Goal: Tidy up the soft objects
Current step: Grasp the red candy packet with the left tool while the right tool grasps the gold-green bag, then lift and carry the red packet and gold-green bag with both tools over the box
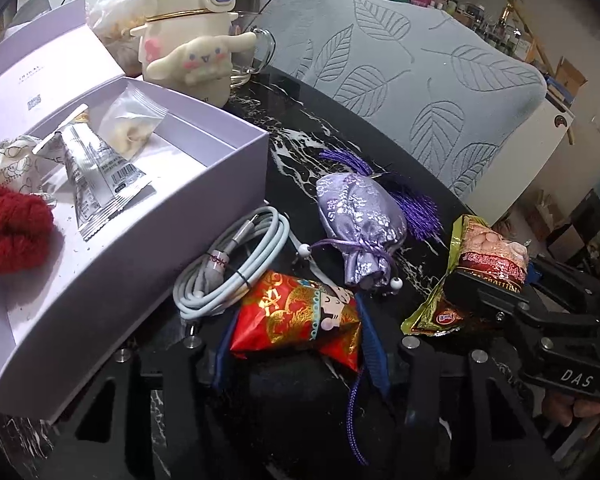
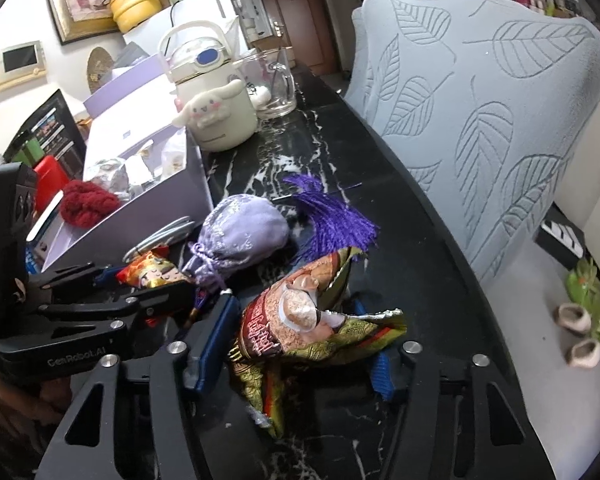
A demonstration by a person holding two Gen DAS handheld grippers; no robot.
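My left gripper (image 1: 296, 332) is shut on a red and gold snack packet (image 1: 300, 316), just above the black marble table (image 1: 300, 120). My right gripper (image 2: 296, 344) is shut on a green and brown snack bag (image 2: 300, 320), which also shows in the left wrist view (image 1: 476, 272). A purple silk pouch (image 1: 356, 220) with a tassel lies between them and shows in the right wrist view (image 2: 240, 236). The open lavender box (image 1: 148, 240) at left holds a red yarn piece (image 1: 12, 228), a silver packet (image 1: 96, 176) and a clear bag (image 1: 134, 124).
A coiled grey cable (image 1: 228, 264) lies by the box's front wall. A cream character kettle (image 1: 192, 44) and a glass mug (image 2: 272, 84) stand behind the box. A grey leaf-patterned chair back (image 1: 420, 80) borders the table's right edge.
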